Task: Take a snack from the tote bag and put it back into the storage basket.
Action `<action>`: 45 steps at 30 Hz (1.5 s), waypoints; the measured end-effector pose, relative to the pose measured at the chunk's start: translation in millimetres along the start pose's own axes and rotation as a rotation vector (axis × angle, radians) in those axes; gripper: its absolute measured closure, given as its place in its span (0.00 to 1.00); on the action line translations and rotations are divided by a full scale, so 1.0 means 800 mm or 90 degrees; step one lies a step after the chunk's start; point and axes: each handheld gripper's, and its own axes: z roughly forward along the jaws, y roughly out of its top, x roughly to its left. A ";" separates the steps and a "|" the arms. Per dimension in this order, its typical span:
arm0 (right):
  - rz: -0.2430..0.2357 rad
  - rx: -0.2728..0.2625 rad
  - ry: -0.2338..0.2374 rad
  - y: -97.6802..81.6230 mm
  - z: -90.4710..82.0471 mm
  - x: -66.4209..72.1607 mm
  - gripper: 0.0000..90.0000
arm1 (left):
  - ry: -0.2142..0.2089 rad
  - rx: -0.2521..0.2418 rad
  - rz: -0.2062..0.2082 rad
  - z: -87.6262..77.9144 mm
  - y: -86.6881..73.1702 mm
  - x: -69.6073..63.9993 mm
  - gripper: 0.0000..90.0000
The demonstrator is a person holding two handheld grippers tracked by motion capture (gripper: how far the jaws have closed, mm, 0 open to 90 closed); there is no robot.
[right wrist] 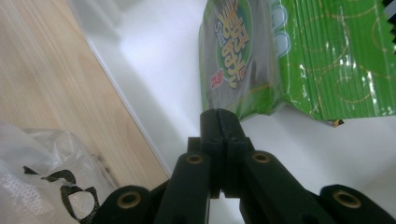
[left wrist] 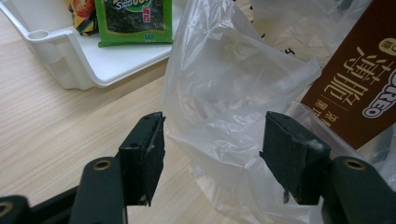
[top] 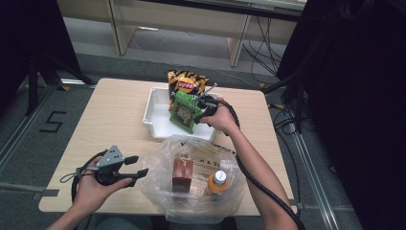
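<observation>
1. As seen from the high view, my right gripper sits at upper centre, over the white tray, against the green seaweed packet.
2. In the right gripper view, its jaws are pressed together with no gap. Their tips meet the lower edge of the green seaweed packet at upper right. I cannot tell whether a seam of it is pinched between them.
3. The packet stands tilted inside the tray, just in front of the orange chips bag at the tray's far edge.
4. My left gripper lies at lower left of the high view, held level above the wooden table, pointing right toward the clear plastic bag.
5. In the left gripper view, its jaws stand apart. A fold of the clear plastic bag lies between them, and the right jaw is against the film.
6. Inside the bag, at lower centre of the high view, a brown box stands beside an orange bottle.
7. The left gripper view shows the brown box at upper right and the white tray at upper left.
</observation>
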 end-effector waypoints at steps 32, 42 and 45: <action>0.040 0.006 -0.062 0.004 0.008 -0.012 0.98 | 0.000 0.000 -0.001 0.000 -0.001 0.001 0.43; 0.027 -0.025 -0.088 0.012 0.004 -0.019 0.97 | -0.003 -0.001 -0.002 -0.001 0.000 0.001 0.43; 0.044 -0.020 -0.088 0.014 0.003 -0.018 0.97 | -0.003 -0.001 -0.002 -0.001 -0.001 0.001 0.43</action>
